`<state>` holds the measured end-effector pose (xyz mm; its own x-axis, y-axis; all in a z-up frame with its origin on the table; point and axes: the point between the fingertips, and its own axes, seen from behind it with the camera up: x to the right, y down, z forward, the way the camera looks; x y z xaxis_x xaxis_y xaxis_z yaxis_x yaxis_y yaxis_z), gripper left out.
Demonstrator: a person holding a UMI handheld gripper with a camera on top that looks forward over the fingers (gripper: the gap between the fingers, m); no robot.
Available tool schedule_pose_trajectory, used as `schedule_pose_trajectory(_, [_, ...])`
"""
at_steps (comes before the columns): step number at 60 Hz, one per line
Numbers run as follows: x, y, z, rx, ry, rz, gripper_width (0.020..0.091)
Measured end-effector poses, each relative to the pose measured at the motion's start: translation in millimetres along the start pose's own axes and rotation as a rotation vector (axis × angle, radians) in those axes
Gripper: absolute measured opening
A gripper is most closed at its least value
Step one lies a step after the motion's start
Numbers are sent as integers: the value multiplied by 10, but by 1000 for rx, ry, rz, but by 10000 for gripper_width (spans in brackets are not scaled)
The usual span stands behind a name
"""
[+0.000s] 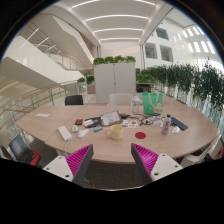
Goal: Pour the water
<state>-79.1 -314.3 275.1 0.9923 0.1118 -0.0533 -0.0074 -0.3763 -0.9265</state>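
The claw (113,160) is held well back from the counter (45,125), its two pink-padded fingers (78,162) spread apart with nothing between them. Nothing is gripped.

A large oval counter is seen ahead in a bright atrium, with chairs (74,99) drawn up along its far edge. The things for pouring appear to be gathered around the middle and toward the far right of the counter: a green jug (150,102) stands near the far edge, and a pale cup (117,131) sits near the centre, closer to the near edge. Which vessel holds water cannot be told. Papers (110,119), a small dark bottle (166,124) and other small items lie scattered between and around them.

The task is judged to be not yet begun; an approach is still needed.

Several risks are foreseen. The clutter around the jug could be knocked or swept aside during the reach. The jug, if full, could slip or tilt in a two-finger grip. Papers lying near the cup would be wetted by any spill.
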Motion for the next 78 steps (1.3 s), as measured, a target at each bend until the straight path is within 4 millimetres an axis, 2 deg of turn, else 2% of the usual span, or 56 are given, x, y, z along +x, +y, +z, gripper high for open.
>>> schedule_pose_trajectory(5, [127, -26, 72, 16, 12, 6, 835])
schedule_pose_trajectory(6, [402, -14, 129, 21, 10, 8, 837])
schedule_pose_trajectory(7, [150, 6, 219, 26, 24, 8, 835])
schedule_pose_trajectory(10, [254, -2, 320, 44, 42, 0, 834])
schedule_pose_trajectory(11, [479, -22, 295, 55, 46, -4, 833])
schedule_pose_trajectory(14, [717, -22, 473, 92, 86, -10, 836])
schedule_pose_trajectory(15, [931, -30, 493, 99, 95, -10, 836])
schedule_pose_trajectory(16, [929, -2, 668, 107, 110, -9, 837])
schedule_pose_trajectory(18, [1114, 22, 832, 125, 130, -6, 836])
schedule_pose_trajectory(19, [1273, 20, 854, 137, 137, -3, 836])
schedule_pose_trajectory(26, [2210, 44, 1533, 179, 208, 7, 837])
schedule_pose_trajectory(31, [2905, 3, 2152, 184, 265, -29, 833])
schedule_pose_trajectory(36, [3493, 36, 2846, 172, 296, -47, 831])
schedule_pose_trajectory(41, [3925, 79, 3471, 150, 303, -21, 832])
schedule_pose_trajectory(44, [4138, 121, 3773, 138, 303, -7, 831])
schedule_pose_trajectory(45, [4209, 129, 3944, 135, 306, -2, 830])
schedule_pose_trajectory(46, [4291, 139, 3911, 132, 305, 3, 833])
schedule_pose_trajectory(52, [4523, 216, 4307, 116, 283, 18, 831])
schedule_pose_trajectory(53, [4523, 218, 4487, 118, 282, 17, 831])
schedule_pose_trajectory(59, [4589, 159, 4768, 140, 246, 32, 831])
schedule_pose_trajectory(61, [4574, 139, 4860, 150, 232, 38, 800])
schedule_pose_trajectory(63, [4589, 123, 4909, 159, 225, 37, 706])
schedule_pose_trajectory(65, [4616, 96, 4939, 167, 226, 36, 548])
schedule_pose_trajectory(78, [4642, 109, 4947, 152, 245, 89, 512])
